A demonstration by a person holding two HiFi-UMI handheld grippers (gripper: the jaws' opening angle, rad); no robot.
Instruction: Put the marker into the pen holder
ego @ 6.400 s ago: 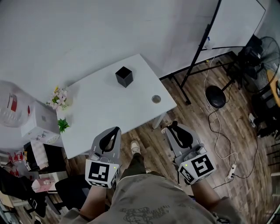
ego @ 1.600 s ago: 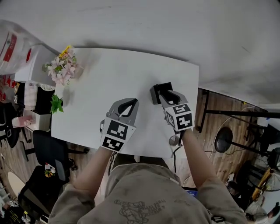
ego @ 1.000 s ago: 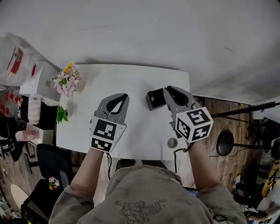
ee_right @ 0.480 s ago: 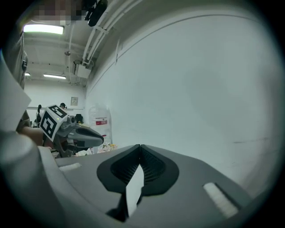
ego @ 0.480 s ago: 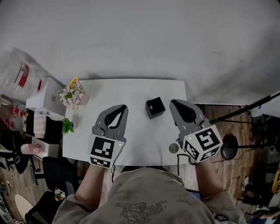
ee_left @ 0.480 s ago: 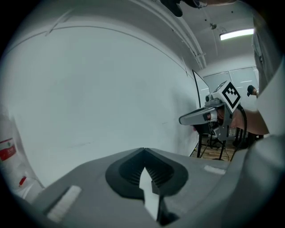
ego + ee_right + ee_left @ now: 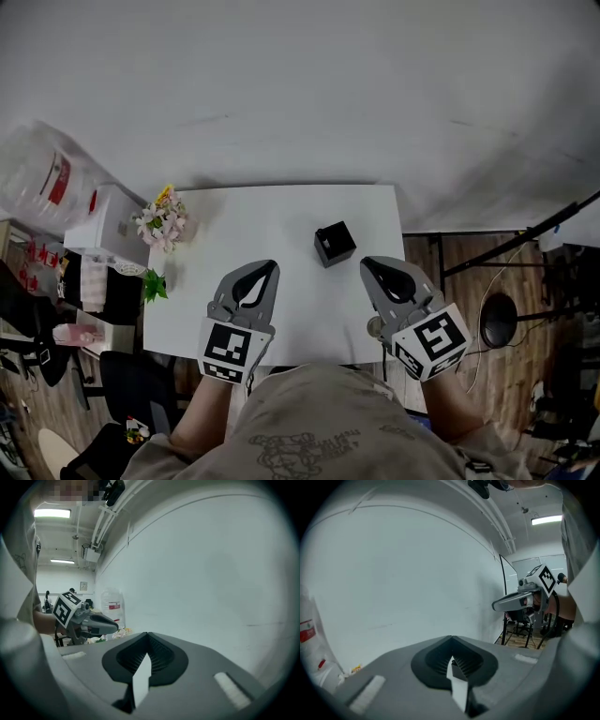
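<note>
The black cube-shaped pen holder (image 7: 334,244) stands on the white table (image 7: 281,220), right of its middle. No marker shows in any view. My left gripper (image 7: 269,266) hovers over the table's near half, jaws shut with nothing between them. My right gripper (image 7: 367,263) is near the table's right front corner, just short of the holder and to its right, and is also shut and empty. In the left gripper view the shut jaws (image 7: 451,640) point at a white wall, with the right gripper (image 7: 520,601) off to the side. The right gripper view (image 7: 147,635) likewise shows the left gripper (image 7: 86,620).
A small bunch of flowers (image 7: 161,217) and a green plant (image 7: 154,284) sit at the table's left edge. A small round object (image 7: 374,327) lies by the right front corner. A water bottle (image 7: 47,178) and white box (image 7: 105,223) are at the left; a stand (image 7: 497,323) is on the wooden floor.
Both grippers have drawn back from the pen holder toward the table's near edge. The right gripper, which was at the holder 1.6 s ago, is now apart from it. The camera has backed away.
</note>
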